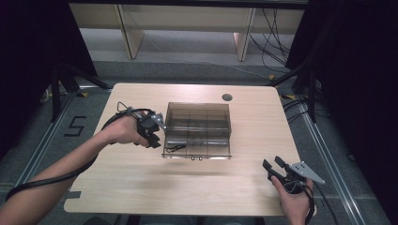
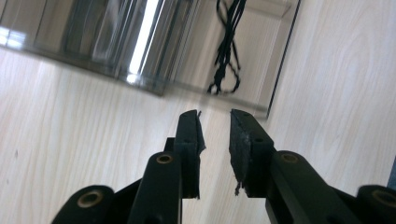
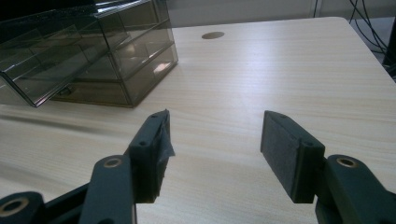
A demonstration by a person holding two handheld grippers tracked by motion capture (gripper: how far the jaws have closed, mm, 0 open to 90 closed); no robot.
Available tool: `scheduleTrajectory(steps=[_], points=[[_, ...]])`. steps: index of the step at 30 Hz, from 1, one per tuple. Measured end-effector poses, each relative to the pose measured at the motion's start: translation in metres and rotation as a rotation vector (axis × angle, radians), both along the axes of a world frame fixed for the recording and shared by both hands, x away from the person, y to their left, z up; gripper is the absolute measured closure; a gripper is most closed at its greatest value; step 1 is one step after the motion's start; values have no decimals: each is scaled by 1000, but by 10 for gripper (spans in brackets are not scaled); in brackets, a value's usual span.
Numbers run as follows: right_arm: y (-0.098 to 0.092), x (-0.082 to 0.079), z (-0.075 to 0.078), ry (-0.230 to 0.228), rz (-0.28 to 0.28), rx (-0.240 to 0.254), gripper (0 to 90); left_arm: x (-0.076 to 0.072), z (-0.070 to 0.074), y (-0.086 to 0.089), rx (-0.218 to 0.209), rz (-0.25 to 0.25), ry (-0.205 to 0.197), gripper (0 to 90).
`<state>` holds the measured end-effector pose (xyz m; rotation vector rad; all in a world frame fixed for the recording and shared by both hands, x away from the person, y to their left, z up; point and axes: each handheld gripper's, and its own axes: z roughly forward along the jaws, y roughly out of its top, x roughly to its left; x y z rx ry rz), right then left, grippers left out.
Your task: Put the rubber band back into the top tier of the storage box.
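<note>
Right tongs (image 1: 273,165) near the table's front right corner, held low over bare wood, jaws spread wide with nothing between them; well apart from the work, so little risk there unless the trailing cable drags across the table (image 1: 244,187) edge. Left tongs (image 1: 157,125) sit at the left side of the smoked clear drawer box (image 1: 197,112), which stands toward the middle of the table, nearer the back edge than the front. Jaws stand a little apart, empty, in the left gripper view pointing at the pulled-out bottom drawer (image 2: 275,60). In that drawer, at its front left corner, lies a small black tangle of cord or wire (image 2: 226,51); what exactly it is I cannot tell. Likely trouble: the tangle is thin and lies flat on the drawer floor close to the wall, so the tongs could close above it and come up empty, or catch a single loop and let the rest trail or snag on the drawer rim. The box looks light; a sideways push from the tongs against the drawer wall could slide the box across the table or knock the drawer askew.
</note>
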<state>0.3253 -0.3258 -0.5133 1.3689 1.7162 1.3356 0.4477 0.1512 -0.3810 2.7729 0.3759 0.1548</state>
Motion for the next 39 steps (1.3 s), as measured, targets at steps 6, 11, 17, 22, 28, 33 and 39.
scheduleTrajectory(steps=[6, 11, 17, 22, 28, 33, 39], points=[[0, -1, 1, 8, 1, -2, 436, -7, -8, 16, -3, 23, -7, 714], [0, 0, 0, -9, 20, 20, 436, -15, -19, 25, -25, 53, -6, 709], [1, -1, 1, 1, 6, 12, 437, -20, -30, 33, -48, 73, -13, 705], [-1, -1, 1, -2, 5, 9, 437, -25, -39, 41, -71, 112, -13, 704], [-1, -1, 1, -3, 5, 8, 437, -29, -50, 48, -90, 131, -13, 702], [-1, 0, 1, -8, 0, -2, 437, -34, -63, 56, -101, 164, -18, 698], [3, -3, 2, 16, -16, 40, 437, -40, -74, 63, -111, 194, -27, 688]])
